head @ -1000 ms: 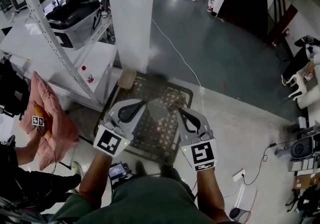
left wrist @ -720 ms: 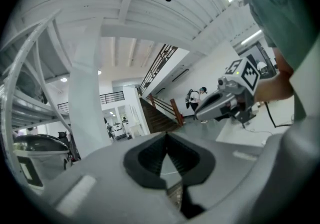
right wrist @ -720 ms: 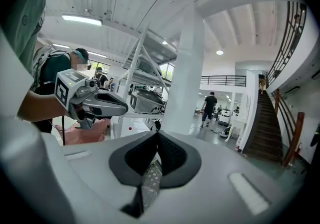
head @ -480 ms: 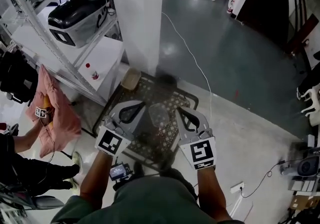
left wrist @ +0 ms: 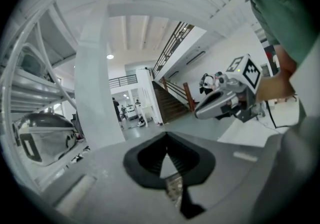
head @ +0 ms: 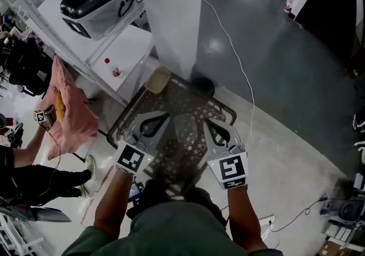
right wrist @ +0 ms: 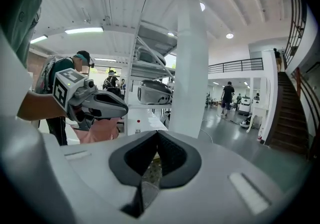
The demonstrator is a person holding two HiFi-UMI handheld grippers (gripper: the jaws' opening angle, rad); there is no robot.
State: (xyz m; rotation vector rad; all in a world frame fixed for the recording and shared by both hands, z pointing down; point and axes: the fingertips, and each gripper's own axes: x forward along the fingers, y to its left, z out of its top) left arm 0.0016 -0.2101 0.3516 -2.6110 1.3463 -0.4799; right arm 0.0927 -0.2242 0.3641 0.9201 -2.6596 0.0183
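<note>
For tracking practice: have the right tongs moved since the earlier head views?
No: the right tongs stay over the mat's right half, short of the pillar.

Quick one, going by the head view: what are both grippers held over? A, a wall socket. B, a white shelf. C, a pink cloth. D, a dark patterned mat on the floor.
D: in the head view the left gripper and the right gripper both sit above the dark patterned mat, while the pink cloth is off to the left.

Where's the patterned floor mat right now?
Head view, centre: the patterned mat lies at the foot of the white pillar, directly under the left gripper and right gripper.
</note>
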